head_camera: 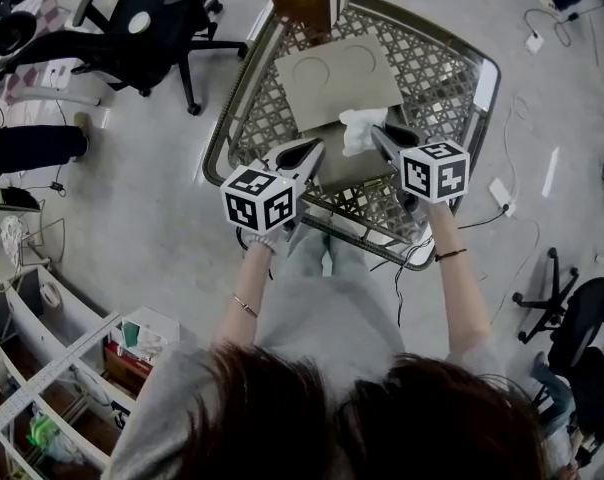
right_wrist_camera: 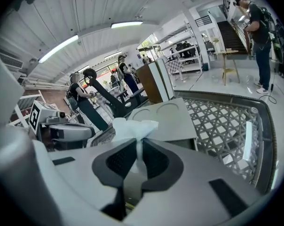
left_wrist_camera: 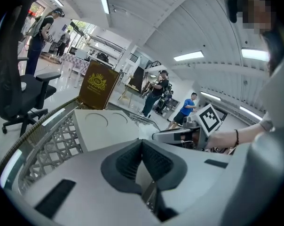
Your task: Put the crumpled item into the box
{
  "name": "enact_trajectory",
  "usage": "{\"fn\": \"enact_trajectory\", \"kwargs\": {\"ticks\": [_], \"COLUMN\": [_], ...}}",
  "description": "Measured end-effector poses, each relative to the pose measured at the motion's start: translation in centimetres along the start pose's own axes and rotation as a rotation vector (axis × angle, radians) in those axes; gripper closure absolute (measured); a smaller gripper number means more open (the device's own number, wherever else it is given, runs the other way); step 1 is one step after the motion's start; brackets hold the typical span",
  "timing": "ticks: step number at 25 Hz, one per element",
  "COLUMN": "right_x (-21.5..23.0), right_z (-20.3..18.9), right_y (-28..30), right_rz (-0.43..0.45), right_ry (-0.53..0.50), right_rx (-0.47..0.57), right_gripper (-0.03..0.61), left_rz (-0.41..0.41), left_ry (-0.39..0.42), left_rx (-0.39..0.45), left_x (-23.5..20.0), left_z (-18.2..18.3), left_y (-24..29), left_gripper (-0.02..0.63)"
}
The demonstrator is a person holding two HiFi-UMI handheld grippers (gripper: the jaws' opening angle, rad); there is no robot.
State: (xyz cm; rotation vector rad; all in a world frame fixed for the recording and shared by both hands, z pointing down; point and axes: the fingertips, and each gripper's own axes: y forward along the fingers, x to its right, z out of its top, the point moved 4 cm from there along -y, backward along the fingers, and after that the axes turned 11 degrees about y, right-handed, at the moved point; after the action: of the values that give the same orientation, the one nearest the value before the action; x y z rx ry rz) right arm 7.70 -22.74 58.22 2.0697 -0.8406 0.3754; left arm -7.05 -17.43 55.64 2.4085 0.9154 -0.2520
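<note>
Crumpled tissue (head_camera: 360, 130) is pinched in the right tongs (head_camera: 385, 138); their jaws are closed on a thin twist of it while the rest puffs out past the tips. It hangs over the box (head_camera: 354, 171), about where the opened flap (head_camera: 337, 80) with its two round marks meets what looks like the opening. From the tongs the tissue sticks forward and a little to the person's left, toward the flap and away from the body; so the drop, I'd judge, needs little more than a short lowering into the space just below. The left tongs (head_camera: 310, 152) are shut with nothing between them, hovering just beside the box's left side — near the tissue but apart from it; the right hand is plainly the one doing the work. The inside of the box is mostly hidden behind both tongs — I can't tell its depth or whether anything lies in it; the lattice table (head_camera: 480, 86) is cut off at its near edge by the arms.
</note>
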Motion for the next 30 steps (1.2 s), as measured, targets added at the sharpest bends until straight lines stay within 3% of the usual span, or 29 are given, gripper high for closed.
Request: {"fn": "enact_trajectory", "kwargs": {"ticks": [13,30], "right_x": [1.4,3.0], "right_z": [-3.3,-5.4], "right_y": [3.2,5.1], "right_rz": [-0.033,-0.177], "right_ry": [0.027,0.005], "right_rx": [-0.191,-0.378], "right_gripper": [0.522,0.520], "left_rz": [-0.030,-0.061], "left_ry": [-0.062,-0.109], "left_rx": [-0.060,-0.101], "left_x": [-0.1,0.4], "left_z": [-2.8,-4.7], "left_y": [1.4,2.2], "left_gripper": [0.597,0.597]}}
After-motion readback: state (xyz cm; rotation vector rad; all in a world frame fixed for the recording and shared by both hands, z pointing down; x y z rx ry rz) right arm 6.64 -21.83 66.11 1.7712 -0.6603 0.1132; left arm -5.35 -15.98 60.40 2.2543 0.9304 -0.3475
